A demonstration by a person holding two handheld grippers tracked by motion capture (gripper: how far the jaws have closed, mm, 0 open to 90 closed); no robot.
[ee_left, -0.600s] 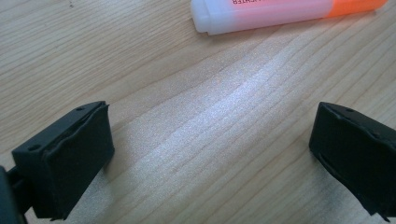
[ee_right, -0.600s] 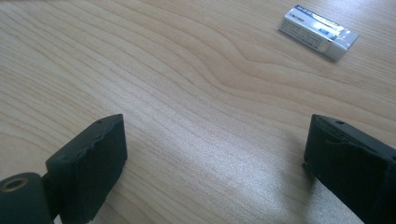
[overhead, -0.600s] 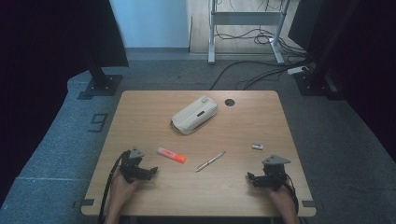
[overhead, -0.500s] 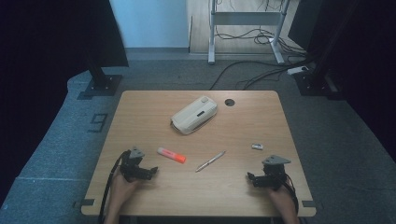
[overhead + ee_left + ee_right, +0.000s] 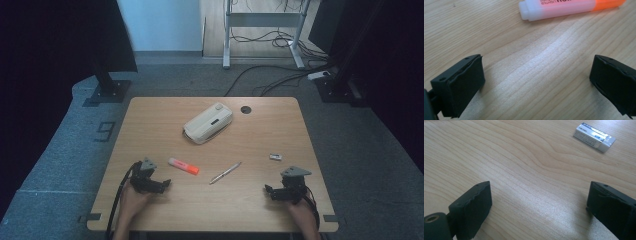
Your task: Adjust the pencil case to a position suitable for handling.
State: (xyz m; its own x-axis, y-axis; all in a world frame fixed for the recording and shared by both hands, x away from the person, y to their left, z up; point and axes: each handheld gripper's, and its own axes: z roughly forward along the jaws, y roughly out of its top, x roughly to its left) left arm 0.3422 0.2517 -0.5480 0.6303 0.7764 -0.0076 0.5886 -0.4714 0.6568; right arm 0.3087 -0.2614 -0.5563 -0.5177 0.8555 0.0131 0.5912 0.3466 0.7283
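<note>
My left gripper [image 5: 161,183] rests near the table's front left, open, with bare wood between its jaws [image 5: 536,82]. Just beyond it lies an orange highlighter [image 5: 183,166] [image 5: 569,8]. My right gripper [image 5: 270,191] sits at the front right, also open and empty [image 5: 539,207]. A small eraser in a sleeve [image 5: 275,157] [image 5: 594,137] lies a little past it. A silver pen [image 5: 225,173] lies at an angle between the two grippers. A pale zipped pencil case [image 5: 208,122] sits farther back near the middle.
The wooden table [image 5: 150,125] has a round cable hole [image 5: 245,109] at its back. Beyond it on the grey floor are a stand base [image 5: 107,91], a desk frame [image 5: 262,20] and cables [image 5: 280,80].
</note>
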